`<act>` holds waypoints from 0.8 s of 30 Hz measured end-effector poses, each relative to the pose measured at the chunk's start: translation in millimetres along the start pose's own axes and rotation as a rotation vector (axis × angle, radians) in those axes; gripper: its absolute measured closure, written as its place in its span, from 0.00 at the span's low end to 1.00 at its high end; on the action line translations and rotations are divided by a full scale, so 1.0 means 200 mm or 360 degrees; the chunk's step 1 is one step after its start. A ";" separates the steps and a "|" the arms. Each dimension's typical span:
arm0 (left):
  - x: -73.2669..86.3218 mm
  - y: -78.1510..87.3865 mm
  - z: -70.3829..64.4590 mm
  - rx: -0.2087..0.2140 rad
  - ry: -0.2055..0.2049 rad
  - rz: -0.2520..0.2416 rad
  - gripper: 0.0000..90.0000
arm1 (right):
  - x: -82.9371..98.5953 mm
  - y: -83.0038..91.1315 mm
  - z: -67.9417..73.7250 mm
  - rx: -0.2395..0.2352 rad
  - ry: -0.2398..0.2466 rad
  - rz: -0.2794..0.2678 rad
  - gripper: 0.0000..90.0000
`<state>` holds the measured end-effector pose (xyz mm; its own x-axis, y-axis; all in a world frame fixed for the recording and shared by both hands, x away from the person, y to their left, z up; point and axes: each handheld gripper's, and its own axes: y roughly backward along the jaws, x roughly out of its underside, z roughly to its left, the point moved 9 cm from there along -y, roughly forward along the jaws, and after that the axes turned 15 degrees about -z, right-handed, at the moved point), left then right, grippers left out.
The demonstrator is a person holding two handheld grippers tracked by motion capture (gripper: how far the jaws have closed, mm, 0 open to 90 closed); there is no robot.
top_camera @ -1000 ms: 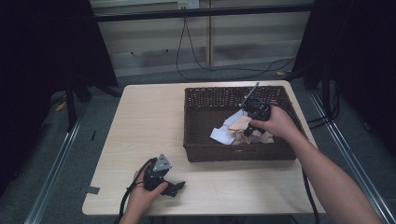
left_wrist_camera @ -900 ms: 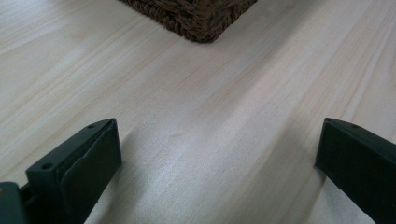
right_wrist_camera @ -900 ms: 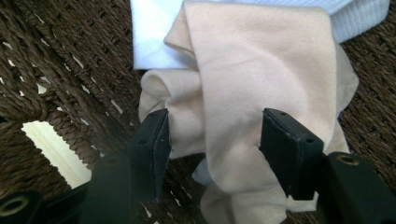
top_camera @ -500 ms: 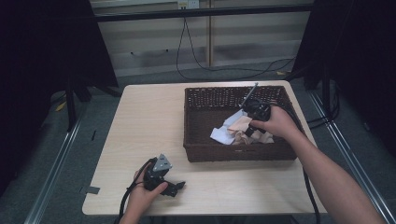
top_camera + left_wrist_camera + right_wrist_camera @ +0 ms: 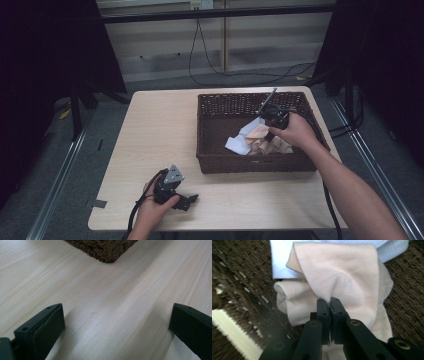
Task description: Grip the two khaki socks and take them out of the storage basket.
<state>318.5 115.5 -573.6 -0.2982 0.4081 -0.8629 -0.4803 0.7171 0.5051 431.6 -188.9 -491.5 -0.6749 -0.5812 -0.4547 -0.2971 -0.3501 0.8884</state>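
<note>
Nearest the person, the left tongs (image 5: 187,200) rest low on the pale wooden worktop (image 5: 150,135) by its front edge, jaws spread wide with nothing between them; in the left gripper view bare wood grain runs between the two black jaws and a corner of the wicker basket (image 5: 105,250) shows ahead, well apart from them. Farther along, the brown wicker basket (image 5: 250,162) stands on the right half of the worktop, and the right hand (image 5: 295,132) reaches down into it. The right tongs (image 5: 330,305) are clamped tight on a raised fold of a peach cloth (image 5: 342,272), which lies bunched on the basket floor partly over a pale blue cloth (image 5: 282,257). In the high view the same two cloths sit toward the basket's front right, the peach cloth (image 5: 262,142) just beside the blue one (image 5: 240,145). The pinch looks thin, taking only a ridge of fabric, so a quick pull could probably let it slip free; the peach cloth overlaps the blue one, so lifting may drag that along, and a trailing corner could snag on the rough weave or catch the basket rim. No brand, label or legible writing appears on the cloths, basket or tongs.
</note>
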 end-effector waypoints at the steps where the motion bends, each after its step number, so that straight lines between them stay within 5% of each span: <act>1: 0.00 0.00 0.00 0.0000 0.0000 0.0002 0.00 | -0.01 0.03 0.01 -0.0010 -0.0005 -0.0016 0.97; 13: 0.00 0.00 0.00 0.0002 0.0001 0.0006 0.00 | -0.13 0.34 0.01 -0.0051 -0.0004 -0.0063 0.98; 24: 0.00 0.00 0.00 -0.0002 -0.0003 0.0015 0.00 | -0.18 0.54 0.05 -0.0070 0.0042 -0.0081 0.98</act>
<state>318.2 116.1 -573.6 -0.3013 0.4157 -0.8581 -0.4783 0.7127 0.5132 417.7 -198.2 -378.5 -0.6414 -0.5806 -0.5014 -0.3005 -0.4113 0.8606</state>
